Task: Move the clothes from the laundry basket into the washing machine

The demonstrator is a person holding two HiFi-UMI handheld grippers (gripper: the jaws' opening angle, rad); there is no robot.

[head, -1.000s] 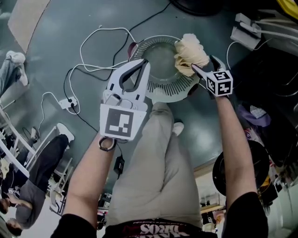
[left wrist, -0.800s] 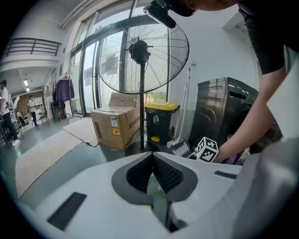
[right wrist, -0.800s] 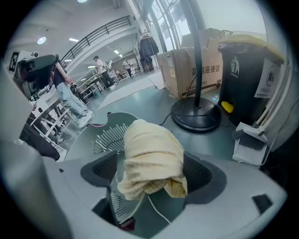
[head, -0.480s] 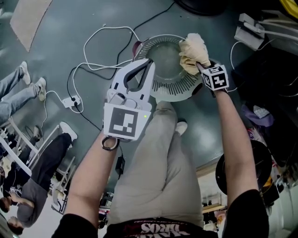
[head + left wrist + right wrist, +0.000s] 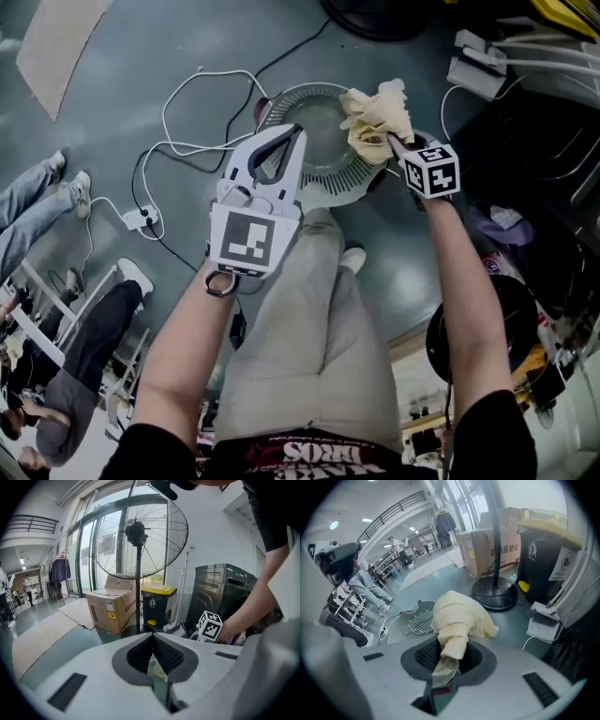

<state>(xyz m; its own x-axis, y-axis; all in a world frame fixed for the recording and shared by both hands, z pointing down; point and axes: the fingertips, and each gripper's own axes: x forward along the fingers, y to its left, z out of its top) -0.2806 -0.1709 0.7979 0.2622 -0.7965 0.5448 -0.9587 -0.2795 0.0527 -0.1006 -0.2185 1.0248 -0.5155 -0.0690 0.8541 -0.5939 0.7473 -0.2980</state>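
Note:
A round, pale, slotted laundry basket stands on the floor below me and shows again in the right gripper view. My right gripper is over its right rim, its jaws closing on a cream cloth. The cloth hangs bunched from the pads, lifted clear of the basket. My left gripper hovers over the basket's left side, shut with nothing in it. The dark washing machine stands to the right in the left gripper view.
A tall standing fan is just beyond the basket, its round base on the floor. A cardboard box and a yellow-lidded bin are behind it. White cables and a power strip trail to the left. People are at the far left.
My right gripper went from open beside the cloth to closed on it, and has lifted it up from the basket rim. The left gripper rose a little.

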